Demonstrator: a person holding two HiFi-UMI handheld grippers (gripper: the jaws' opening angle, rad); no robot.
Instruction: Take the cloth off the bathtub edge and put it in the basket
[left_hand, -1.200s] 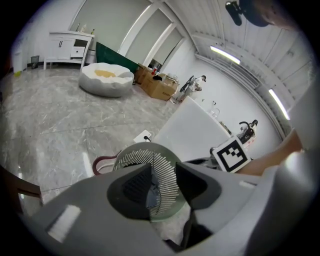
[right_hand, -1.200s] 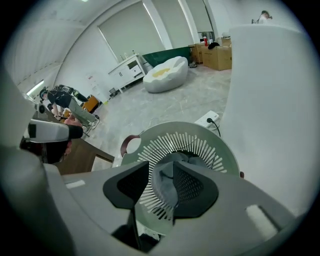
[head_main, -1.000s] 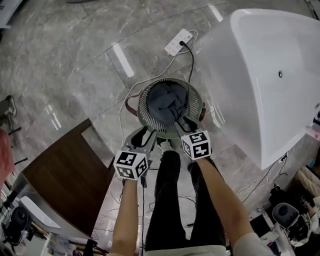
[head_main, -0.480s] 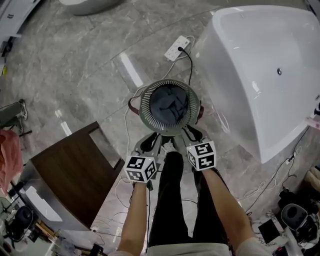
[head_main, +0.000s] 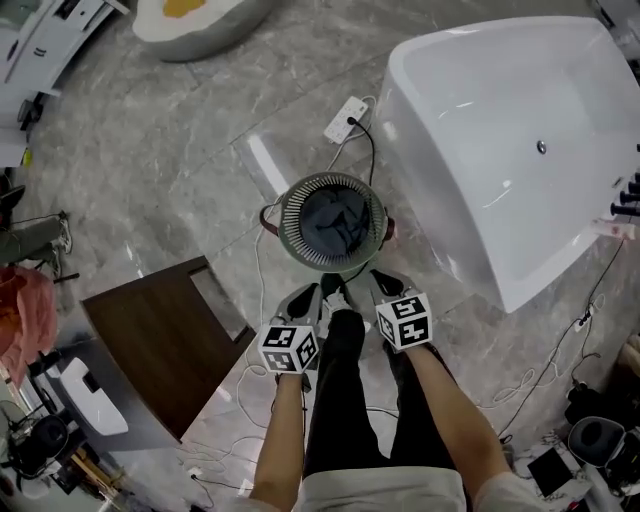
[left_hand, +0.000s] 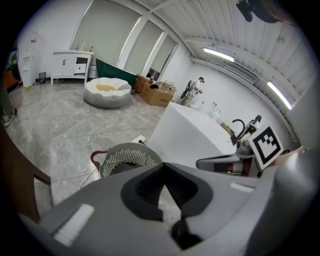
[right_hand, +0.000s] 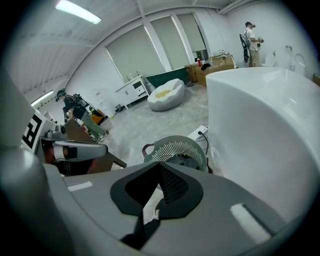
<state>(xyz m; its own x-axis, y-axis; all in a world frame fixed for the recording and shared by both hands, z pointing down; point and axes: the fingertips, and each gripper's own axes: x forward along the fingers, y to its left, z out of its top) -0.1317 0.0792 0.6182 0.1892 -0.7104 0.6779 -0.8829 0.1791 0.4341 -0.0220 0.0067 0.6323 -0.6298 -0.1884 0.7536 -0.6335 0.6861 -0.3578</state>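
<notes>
Cloth: the dark cloth (head_main: 335, 222) lies bunched inside the basket (head_main: 289, 214), off the bathtub (head_main: 500, 120).
Basket: it stands on the floor just beside the bathtub, probably for a short carry.
Left gripper (head_main: 303, 298): jaws together, empty, held close to the person's legs.
Right gripper (head_main: 385, 287): jaws together, empty; the cloth lies ahead of it and below, apart.

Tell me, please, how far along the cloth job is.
Done: a dark cloth lies in the basket, and no cloth shows on the bathtub edge. In hand: nothing; the left gripper and right gripper are both shut and empty, held short of the basket. Left: apparently nothing, the task looks complete.
</notes>
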